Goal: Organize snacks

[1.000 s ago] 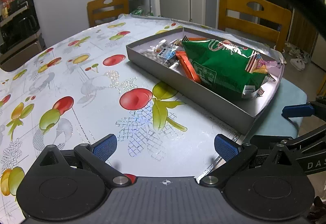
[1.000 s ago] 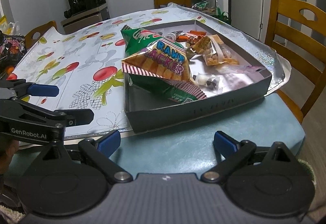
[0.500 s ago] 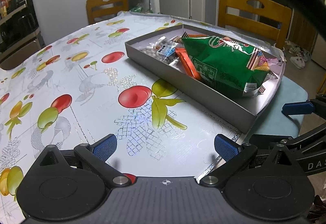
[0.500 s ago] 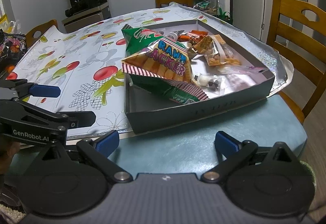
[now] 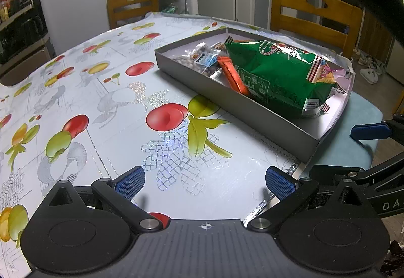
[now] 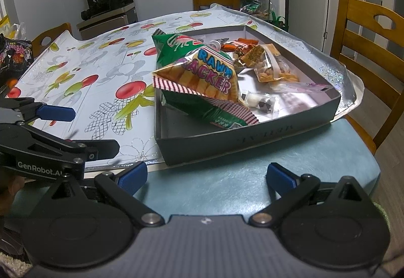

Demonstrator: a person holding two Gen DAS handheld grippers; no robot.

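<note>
Fruit-print tablecloth [image 5: 106, 106]; grey box [image 6: 252, 135] holds snacks. Left gripper [image 5: 205, 180], right gripper [image 6: 206, 174]: fingers spread, empty. Best approach: pinch prawn cracker bag [image 6: 202, 78] by its crimped edge, not the puffed middle.

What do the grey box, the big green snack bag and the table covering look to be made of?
Grey box: likely matte cardboard, with thin flat walls and a paler inside. Green snack bag: glossy plastic film, creased and catching glare, its sealed edge crimped. Table covering: probably shiny vinyl or plastic sheet, printed with fruit and glittery patches, over a teal surface.
</note>
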